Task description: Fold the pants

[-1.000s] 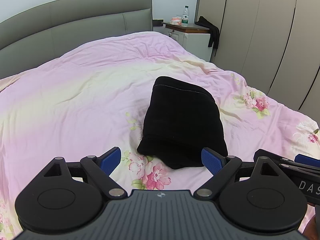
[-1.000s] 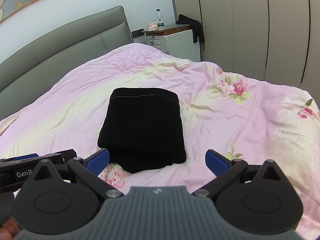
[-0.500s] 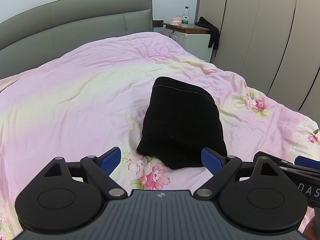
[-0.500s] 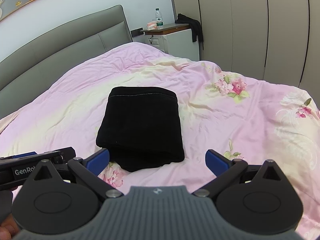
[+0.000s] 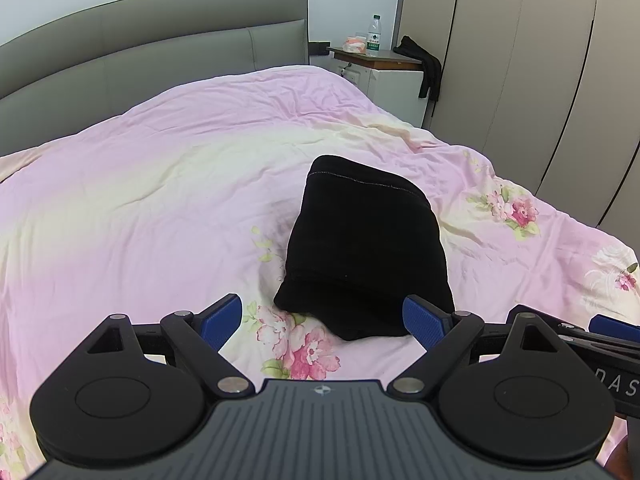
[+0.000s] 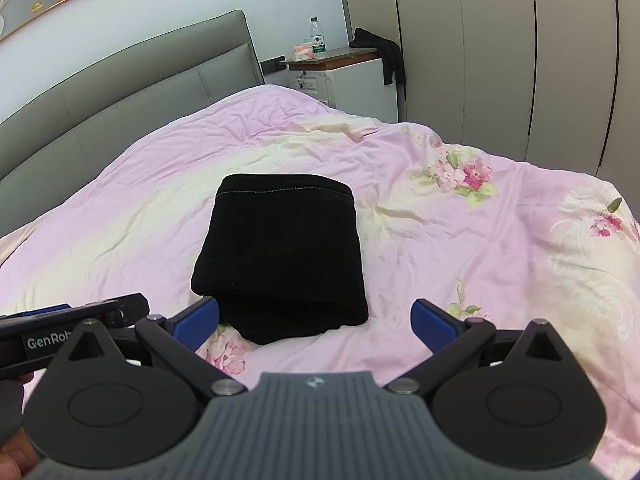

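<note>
**Folded pants on the bed, both grippers spread and apart from them**

The bed [image 5: 140,208] carries a pink floral quilt running from the grey headboard [image 5: 160,40] at its far edge to the near edge under the grippers. Wide bare quilt lies toward the bed's left side; on the right side the quilt ends beside the wardrobe doors [image 5: 520,60], with a nightstand [image 5: 384,76] at the far right corner holding a water bottle [image 5: 373,36].

The black pants [image 5: 364,248] sit near the middle of the bed, toward its near edge, folded into a compact stacked rectangle. A line of pale stitching runs along the far edge, and the layered fold faces the near edge [image 6: 280,256].

The left gripper [image 5: 322,318] has its blue-tipped fingers spread wide, holding nothing, just short of the pants' near edge. The right gripper [image 6: 316,316] is likewise spread wide and empty, beside the left one.
</note>
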`<state>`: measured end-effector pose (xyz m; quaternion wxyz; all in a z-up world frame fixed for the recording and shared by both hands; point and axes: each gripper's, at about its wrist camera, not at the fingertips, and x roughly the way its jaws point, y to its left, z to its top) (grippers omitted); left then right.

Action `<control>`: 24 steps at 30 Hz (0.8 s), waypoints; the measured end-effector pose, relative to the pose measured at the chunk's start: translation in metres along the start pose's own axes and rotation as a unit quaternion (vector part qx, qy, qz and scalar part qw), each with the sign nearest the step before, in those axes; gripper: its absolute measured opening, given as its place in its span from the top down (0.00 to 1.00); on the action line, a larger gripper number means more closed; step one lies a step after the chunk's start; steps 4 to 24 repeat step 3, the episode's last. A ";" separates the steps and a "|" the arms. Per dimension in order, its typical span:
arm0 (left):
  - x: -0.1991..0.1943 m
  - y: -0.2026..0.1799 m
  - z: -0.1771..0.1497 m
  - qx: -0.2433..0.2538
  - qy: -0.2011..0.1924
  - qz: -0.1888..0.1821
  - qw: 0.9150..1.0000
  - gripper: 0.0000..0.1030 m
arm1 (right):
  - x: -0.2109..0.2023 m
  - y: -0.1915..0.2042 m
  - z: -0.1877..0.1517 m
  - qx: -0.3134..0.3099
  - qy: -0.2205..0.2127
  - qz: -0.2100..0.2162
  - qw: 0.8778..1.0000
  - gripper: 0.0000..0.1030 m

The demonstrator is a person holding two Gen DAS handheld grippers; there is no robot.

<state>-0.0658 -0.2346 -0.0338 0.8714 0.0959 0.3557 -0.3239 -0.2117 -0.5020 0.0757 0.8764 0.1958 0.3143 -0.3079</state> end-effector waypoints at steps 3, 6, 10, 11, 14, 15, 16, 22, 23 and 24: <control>0.000 0.000 0.001 0.000 -0.001 0.000 1.000 0.00 | 0.000 0.000 0.000 0.000 0.000 0.000 1.000 0.05; 0.000 0.000 0.001 0.000 -0.001 0.000 1.000 0.00 | 0.000 0.000 0.000 0.000 0.000 0.000 1.000 0.05; 0.000 0.000 0.001 0.000 -0.001 0.000 1.000 0.00 | 0.000 0.000 0.000 0.000 0.000 0.000 1.000 0.05; 0.000 0.000 0.001 0.000 -0.001 0.000 1.000 0.00 | 0.000 0.000 0.000 0.000 0.000 0.000 1.000 0.05; 0.000 0.000 0.001 0.000 -0.001 0.000 1.000 0.00 | 0.000 0.000 0.000 0.000 0.000 0.000 1.000 0.05; 0.000 0.000 0.001 0.000 -0.001 0.000 1.000 0.00 | 0.000 0.000 0.000 0.000 0.000 0.000 1.000 0.05; 0.000 0.000 0.001 0.000 -0.001 0.000 1.000 0.00 | 0.000 0.000 0.000 0.000 0.000 0.000 1.000 0.05; 0.000 0.000 0.001 0.000 -0.001 0.000 1.000 0.00 | 0.000 0.000 0.000 0.000 0.000 0.000 1.000 0.05; 0.000 0.000 0.001 0.000 -0.001 0.000 1.000 0.00 | 0.000 0.000 0.000 0.000 0.000 0.000 1.000 0.05; 0.000 0.000 0.001 0.000 -0.001 0.000 1.000 0.00 | 0.000 0.000 0.000 0.000 0.000 0.000 1.000 0.05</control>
